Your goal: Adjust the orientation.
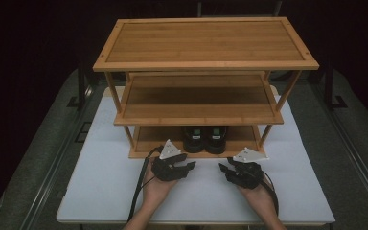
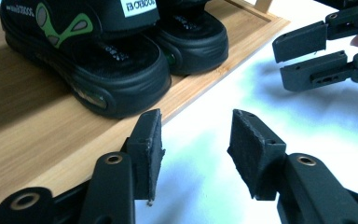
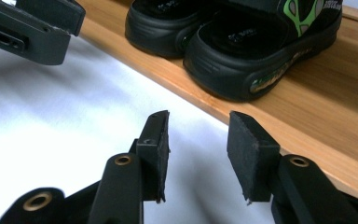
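Note:
A three-tier bamboo shoe rack (image 1: 201, 110) stands on the white table top. A pair of black sandals with green marks (image 1: 204, 138) sits on its bottom shelf, heels toward me. In the left gripper view the nearer sandal (image 2: 93, 60) lies just ahead of my jaws. The right gripper view shows the sandal pair (image 3: 242, 46) close ahead too. My left gripper (image 1: 188, 167) rests on the table in front of the rack, open and empty. Beside it my right gripper (image 1: 224, 168) is open and empty as well, its tips facing the left one. A hand holds each gripper.
The white table top (image 1: 100, 191) spreads to both sides of the hands. The rack's top shelf (image 1: 206, 40) and middle shelf (image 1: 199, 100) are bare. Black cables (image 1: 139, 191) trail from the grippers toward the front edge. Dark floor and metal rails flank the table.

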`<state>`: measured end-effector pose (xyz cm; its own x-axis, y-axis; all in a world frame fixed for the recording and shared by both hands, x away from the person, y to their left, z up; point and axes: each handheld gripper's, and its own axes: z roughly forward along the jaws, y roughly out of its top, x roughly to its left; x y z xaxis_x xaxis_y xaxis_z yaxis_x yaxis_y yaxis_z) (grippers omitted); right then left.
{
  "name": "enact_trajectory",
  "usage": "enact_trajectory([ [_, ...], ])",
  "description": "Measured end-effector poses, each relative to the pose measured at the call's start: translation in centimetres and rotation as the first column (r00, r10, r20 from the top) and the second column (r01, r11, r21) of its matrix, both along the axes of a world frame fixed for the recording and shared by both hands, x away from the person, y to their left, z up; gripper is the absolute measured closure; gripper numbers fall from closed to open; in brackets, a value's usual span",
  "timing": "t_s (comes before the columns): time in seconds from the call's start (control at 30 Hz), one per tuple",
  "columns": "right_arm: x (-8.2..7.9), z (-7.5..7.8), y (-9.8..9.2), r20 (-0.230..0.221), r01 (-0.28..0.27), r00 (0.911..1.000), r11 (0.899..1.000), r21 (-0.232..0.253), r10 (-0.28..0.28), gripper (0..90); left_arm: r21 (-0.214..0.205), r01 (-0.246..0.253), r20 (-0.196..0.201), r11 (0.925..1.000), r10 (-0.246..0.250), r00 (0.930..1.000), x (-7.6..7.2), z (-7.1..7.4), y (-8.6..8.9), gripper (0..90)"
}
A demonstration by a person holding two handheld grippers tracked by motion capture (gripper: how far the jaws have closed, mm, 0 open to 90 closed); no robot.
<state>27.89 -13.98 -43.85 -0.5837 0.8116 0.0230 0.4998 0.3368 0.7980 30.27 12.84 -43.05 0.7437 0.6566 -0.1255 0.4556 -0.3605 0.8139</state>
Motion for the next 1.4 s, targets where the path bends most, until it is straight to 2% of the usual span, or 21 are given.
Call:
enact_trajectory([
  [0.1,-0.2,-0.1,-0.4,-0.013,-0.006,0.9999,1.000,0.010,0.006,55.3,0.000,0.006,-0.011,1.0000,-0.006,0.9999,-0.2,-0.1,0.3,50.7],
  [0.23,-0.6,-0.2,-1.1,-0.021,-0.005,0.9998,1.000,0.018,0.006,54.1,0.021,0.013,-0.017,0.9997,-0.013,0.9998,-0.5,-0.4,0.5,48.5],
  [0.43,-0.8,-0.3,-2.4,-0.036,0.013,0.9993,0.999,0.032,-0.011,50.5,0.008,0.016,-0.032,0.9998,-0.016,0.9994,-0.8,-0.4,1.2,46.4],
  [0.8,-1.5,-0.4,-3.9,-0.024,0.011,0.9996,0.999,0.032,-0.011,46.5,0.007,0.023,-0.032,0.9997,-0.023,0.9992,-1.4,-0.3,2.1,44.1],
  [1.4,-2.4,-0.6,-6.3,-0.042,0.026,0.9988,0.998,0.061,-0.024,41.7,0.019,0.006,-0.035,0.9998,-0.005,0.9994,-2.2,-0.3,3.9,39.4],
])
